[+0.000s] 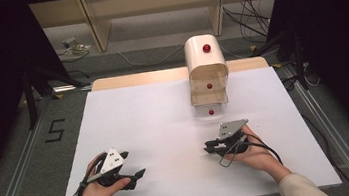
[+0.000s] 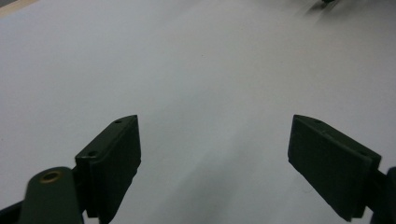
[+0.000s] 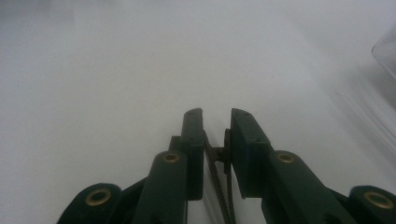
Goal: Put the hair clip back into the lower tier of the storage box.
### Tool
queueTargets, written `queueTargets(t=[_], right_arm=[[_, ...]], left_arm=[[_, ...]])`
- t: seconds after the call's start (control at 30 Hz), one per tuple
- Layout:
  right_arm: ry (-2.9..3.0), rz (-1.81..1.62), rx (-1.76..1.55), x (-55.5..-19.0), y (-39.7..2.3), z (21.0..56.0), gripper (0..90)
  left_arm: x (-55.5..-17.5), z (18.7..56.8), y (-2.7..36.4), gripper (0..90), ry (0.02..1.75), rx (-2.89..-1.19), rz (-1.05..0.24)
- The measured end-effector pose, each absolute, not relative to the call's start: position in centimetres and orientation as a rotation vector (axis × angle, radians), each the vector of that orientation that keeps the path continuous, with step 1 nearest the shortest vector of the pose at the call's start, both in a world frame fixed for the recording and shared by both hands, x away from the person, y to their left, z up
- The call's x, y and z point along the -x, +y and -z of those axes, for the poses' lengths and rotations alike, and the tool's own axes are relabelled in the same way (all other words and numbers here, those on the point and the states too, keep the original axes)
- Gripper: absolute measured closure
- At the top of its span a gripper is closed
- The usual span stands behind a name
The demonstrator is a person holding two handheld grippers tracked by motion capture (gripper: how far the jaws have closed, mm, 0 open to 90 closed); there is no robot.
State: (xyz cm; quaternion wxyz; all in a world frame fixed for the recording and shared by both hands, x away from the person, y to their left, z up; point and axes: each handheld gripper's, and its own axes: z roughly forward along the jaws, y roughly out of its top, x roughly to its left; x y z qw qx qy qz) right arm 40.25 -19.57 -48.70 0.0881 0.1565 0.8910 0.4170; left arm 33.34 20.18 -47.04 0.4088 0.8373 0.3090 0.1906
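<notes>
Nothing begun yet by the look of it: left tongs (image 1: 134,176) spread wide, right tongs (image 1: 209,148) nearly clenched and empty, both low over the white worktop (image 1: 144,117), drawer cabinet (image 1: 207,71) untouched beyond.

A single black digit, "5" (image 1: 54,131), is showing on the grey floor (image 1: 29,161) in the high view. It is lying at about nine o'clock from the white bench (image 1: 165,124), just beyond the bench's left edge and beside a metal rail. No other writing, label or brand is showing clearly enough to be read anywhere else, in either of the two gripper views or the high view.
</notes>
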Motion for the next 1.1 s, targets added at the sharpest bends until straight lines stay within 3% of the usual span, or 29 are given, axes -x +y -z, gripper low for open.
queueTargets(t=[1.1], right_arm=[[2.584,-1.312,-0.494,-40.2,-20.5,47.5,76.8]], left_arm=[[-33.3,47.2,20.1,17.1,0.778,-2.110,-0.487]])
